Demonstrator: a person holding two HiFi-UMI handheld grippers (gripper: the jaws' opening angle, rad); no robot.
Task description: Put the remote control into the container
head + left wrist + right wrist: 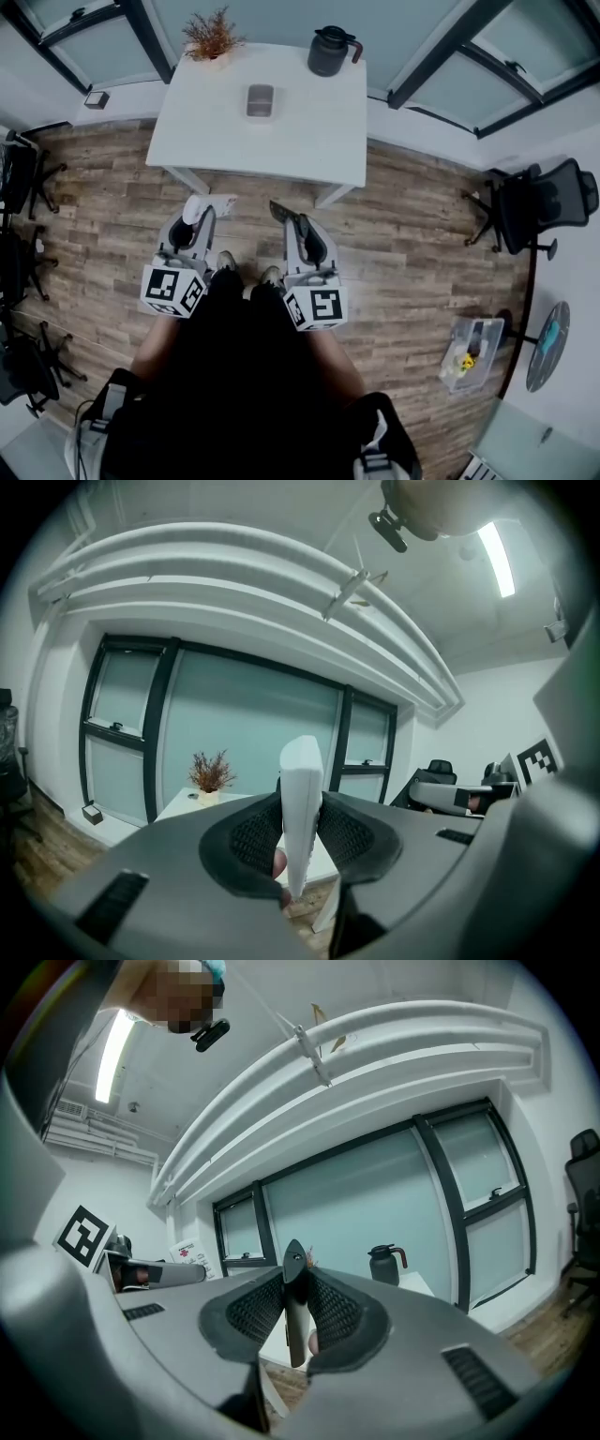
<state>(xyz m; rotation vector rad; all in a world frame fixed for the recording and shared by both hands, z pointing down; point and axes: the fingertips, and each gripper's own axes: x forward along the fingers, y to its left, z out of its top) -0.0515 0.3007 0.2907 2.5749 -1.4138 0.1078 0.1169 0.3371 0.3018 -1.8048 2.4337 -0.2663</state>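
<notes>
while the white remote [301,799] and black remote [296,1307] point lengthwise toward the bench [309,131], left fingers [253,840] and right fingers [253,1313] each clamp one edge-on.

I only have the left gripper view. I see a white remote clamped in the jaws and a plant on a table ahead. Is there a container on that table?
Observer: Yes. The head view shows a small grey container near the middle of the white table, nearer the person than the plant.
Operator: What's the right gripper holding?
Observer: The right gripper is shut on a dark remote, held on edge.
Operator: Am I at the table?
Observer: Not yet. In the head view the left gripper with its white remote is over the wood floor, short of the table's near edge.
</notes>
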